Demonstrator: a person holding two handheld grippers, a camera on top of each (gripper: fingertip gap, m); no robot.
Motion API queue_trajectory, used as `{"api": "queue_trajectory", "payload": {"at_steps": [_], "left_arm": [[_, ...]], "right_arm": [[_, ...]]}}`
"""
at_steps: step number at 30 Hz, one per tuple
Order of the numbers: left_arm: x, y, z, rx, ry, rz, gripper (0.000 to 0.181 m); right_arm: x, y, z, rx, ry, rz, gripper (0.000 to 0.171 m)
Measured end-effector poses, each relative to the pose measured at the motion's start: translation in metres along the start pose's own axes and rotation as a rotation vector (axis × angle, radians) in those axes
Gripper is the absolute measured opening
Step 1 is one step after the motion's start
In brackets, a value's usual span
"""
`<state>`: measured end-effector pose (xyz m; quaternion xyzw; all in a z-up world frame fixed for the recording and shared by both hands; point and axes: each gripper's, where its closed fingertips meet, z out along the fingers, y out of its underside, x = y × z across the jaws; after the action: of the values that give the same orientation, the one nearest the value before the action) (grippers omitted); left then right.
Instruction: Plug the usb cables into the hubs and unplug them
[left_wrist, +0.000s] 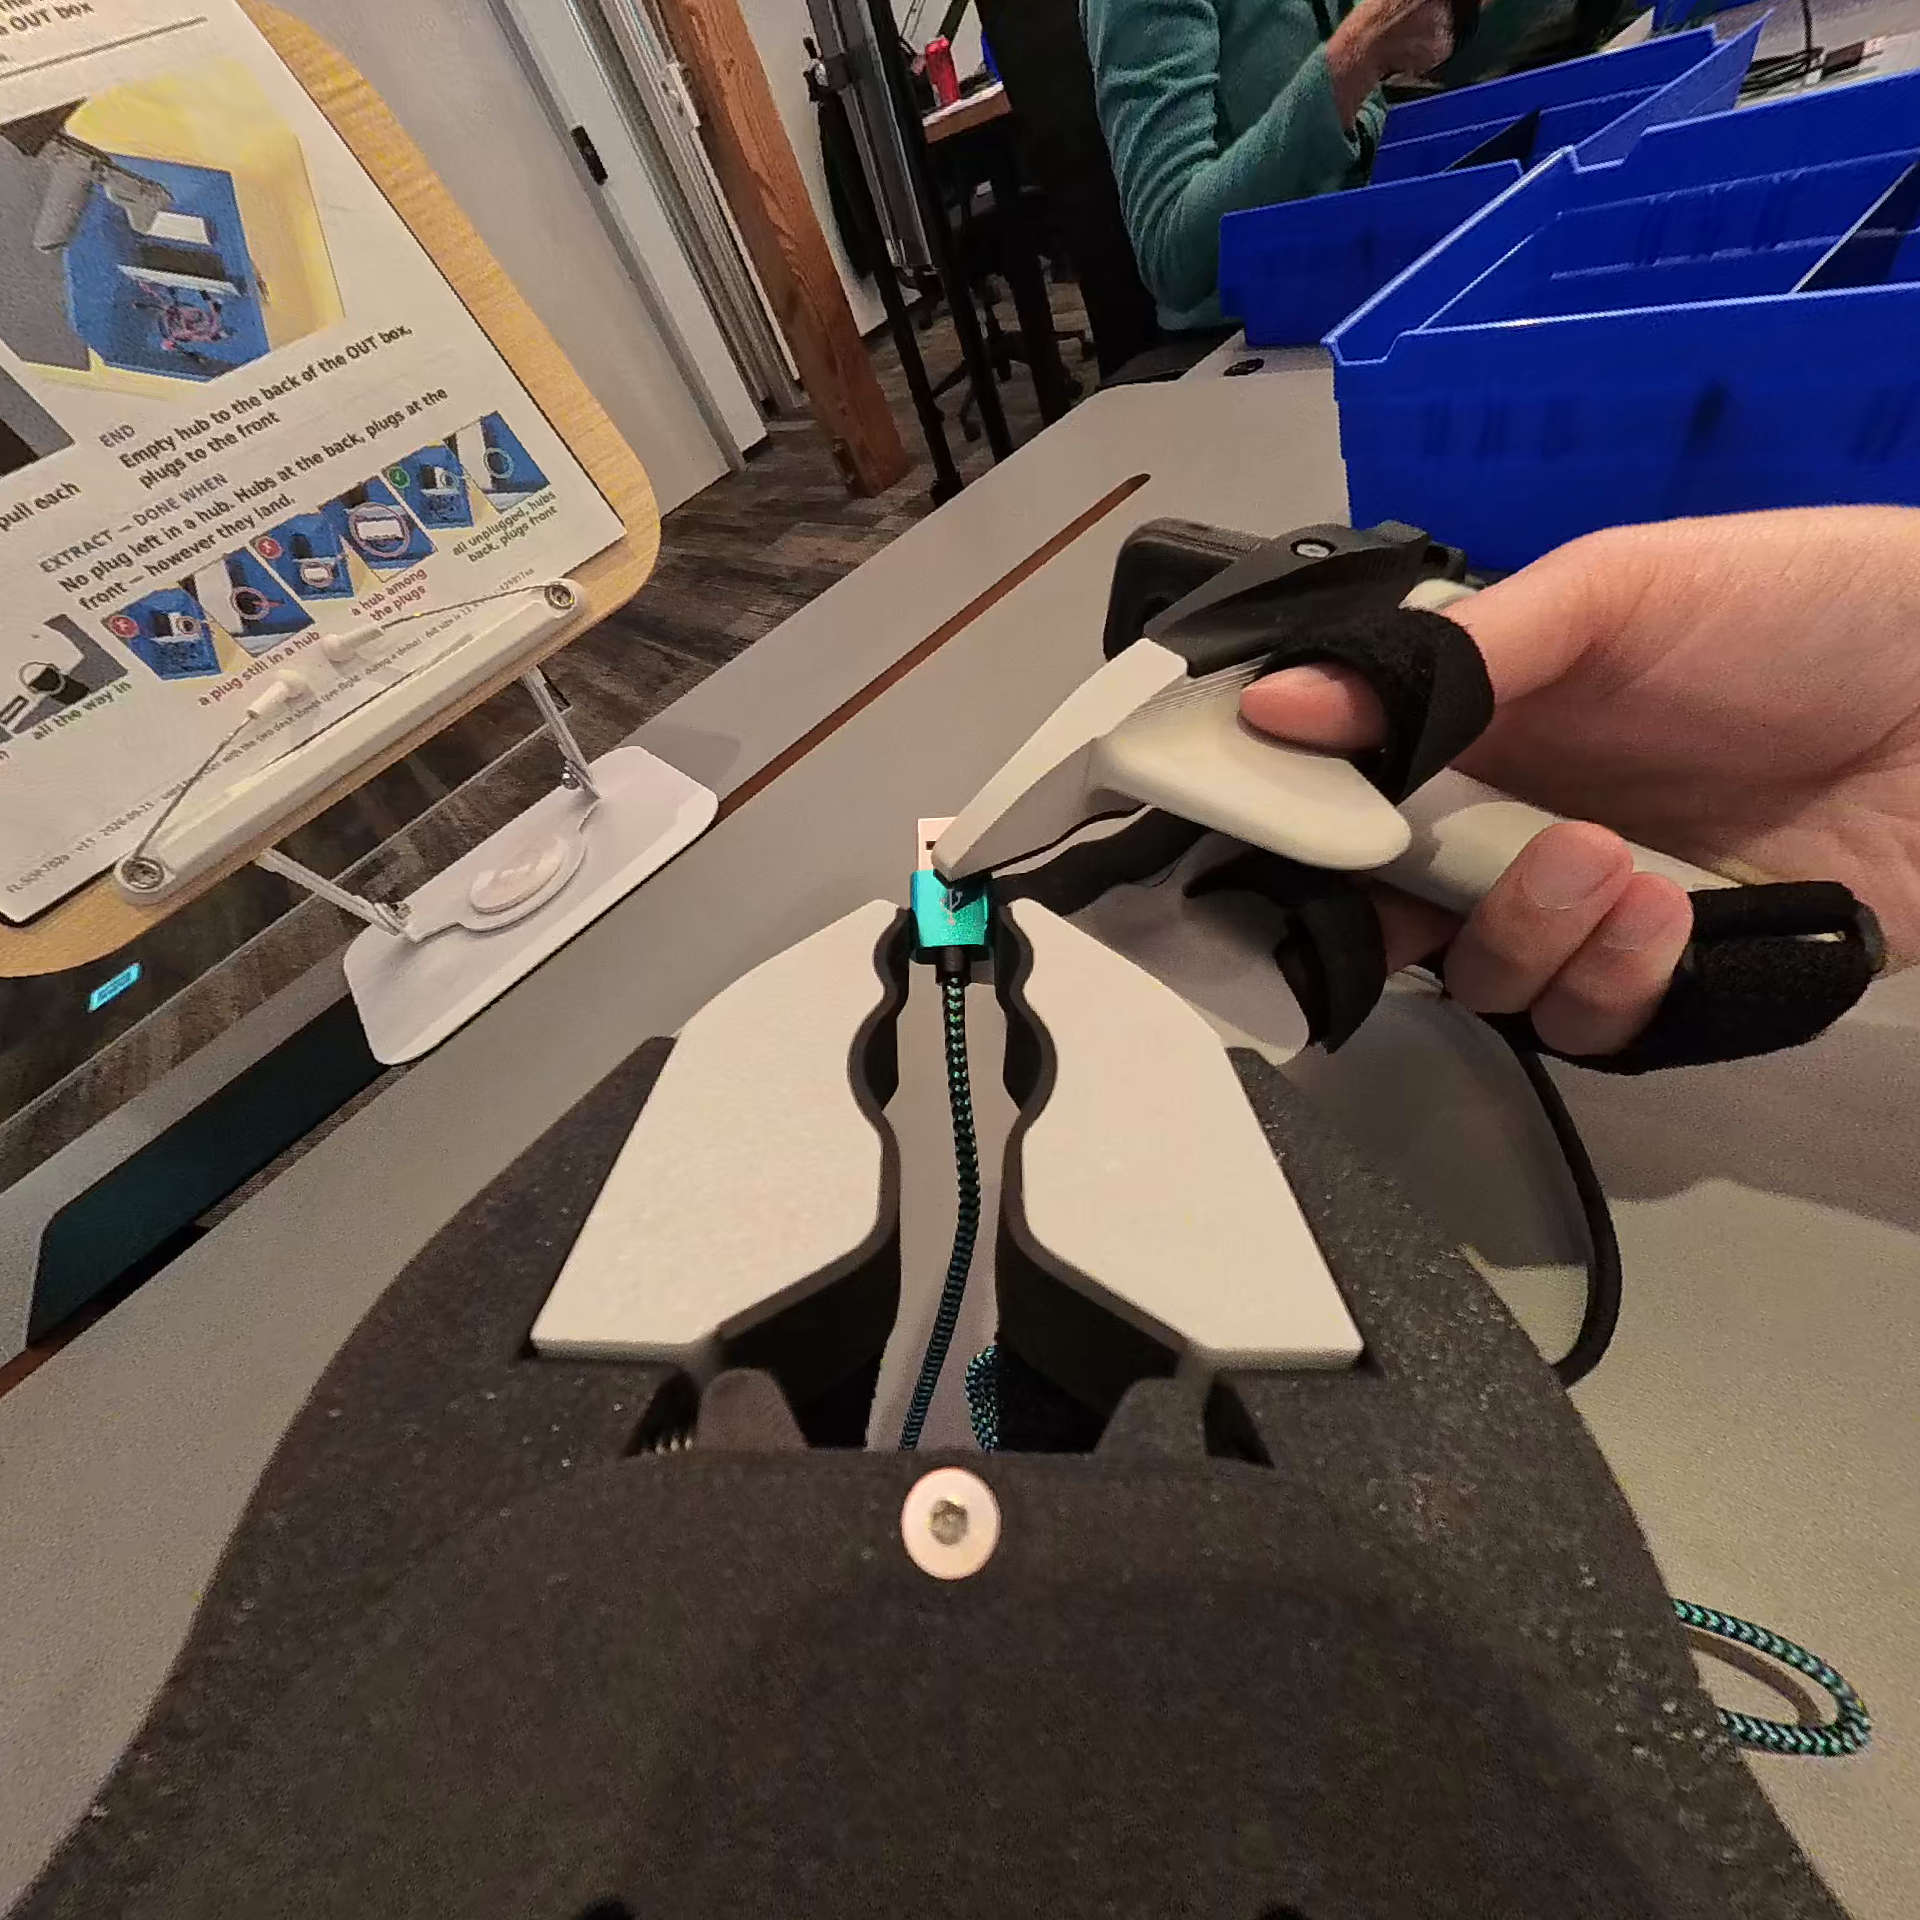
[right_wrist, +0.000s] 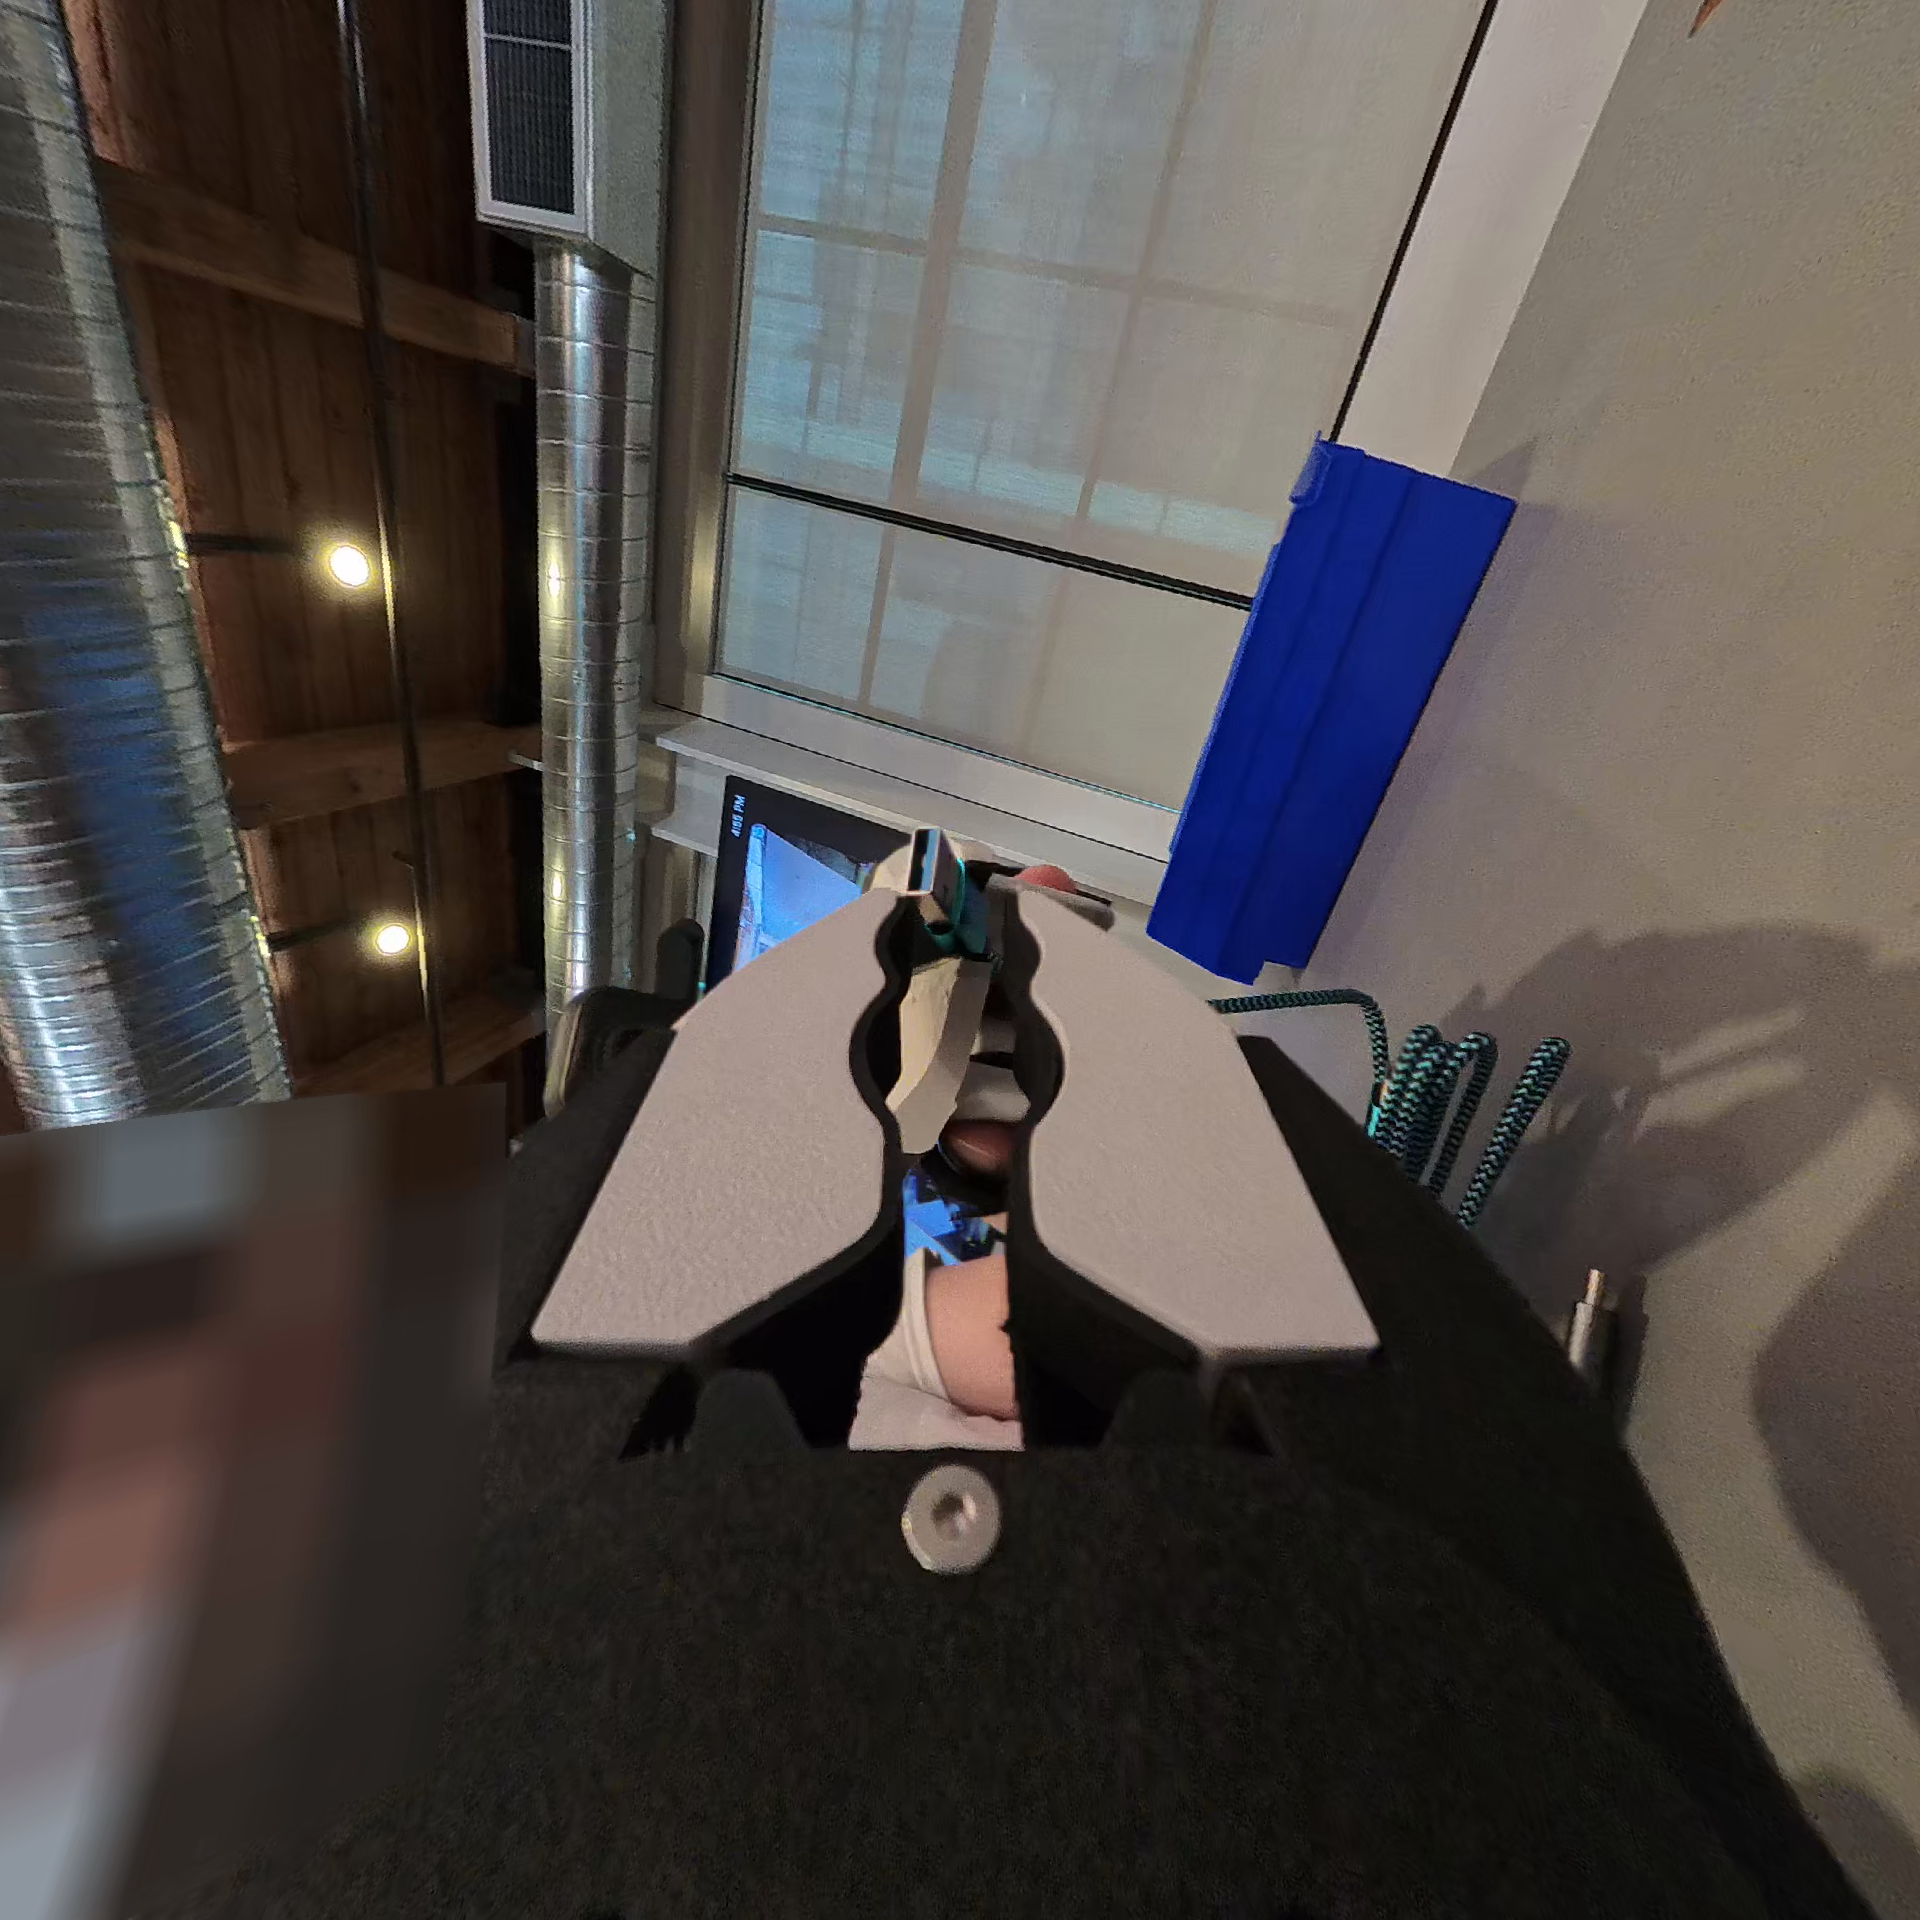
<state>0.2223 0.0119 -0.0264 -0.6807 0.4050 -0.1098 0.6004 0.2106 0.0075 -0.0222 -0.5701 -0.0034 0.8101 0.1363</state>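
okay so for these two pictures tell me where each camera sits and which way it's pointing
Left wrist view: sits on the left gripper, looking along its fingers over the grey table toward a poster and blue bins; the right gripper and the hand holding it show.
Right wrist view: sits on the right gripper, rolled sideways, facing a window and ducts; a left-gripper finger shows between its own.
Shared: the teal plug, pinched by both grippers, and the bins.
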Motion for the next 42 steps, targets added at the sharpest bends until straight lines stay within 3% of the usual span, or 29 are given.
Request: {"api": "queue_trajectory", "payload": {"at_steps": [9, 11, 19, 29, 42], "left_arm": [[0.001, 0.000, -0.002, -0.005, -0.001, 0.014, 0.015], [0.001, 0.002, -0.002, -0.013, 0.007, 0.018, 0.015], [0.004, 0.000, -0.003, -0.007, 0.017, 0.023, 0.015], [0.003, -0.017, -0.005, 0.091, -0.013, 0.013, 0.020], [0.007, -0.017, -0.003, 0.097, 0.002, 0.032, 0.017]], "right_arm": [[0.001, -0.003, -0.001, -0.032, 0.097, -0.092, 0.020], [0.000, -0.002, -0.002, -0.054, 0.106, -0.112, 0.010], [-0.002, 0.001, -0.003, -0.114, 0.154, -0.160, 0.006], [-0.015, 0.000, -0.002, -0.007, -0.091, 0.035, 0.006], [-0.018, 0.005, -0.003, -0.034, -0.132, 0.064, 0.007]]}}
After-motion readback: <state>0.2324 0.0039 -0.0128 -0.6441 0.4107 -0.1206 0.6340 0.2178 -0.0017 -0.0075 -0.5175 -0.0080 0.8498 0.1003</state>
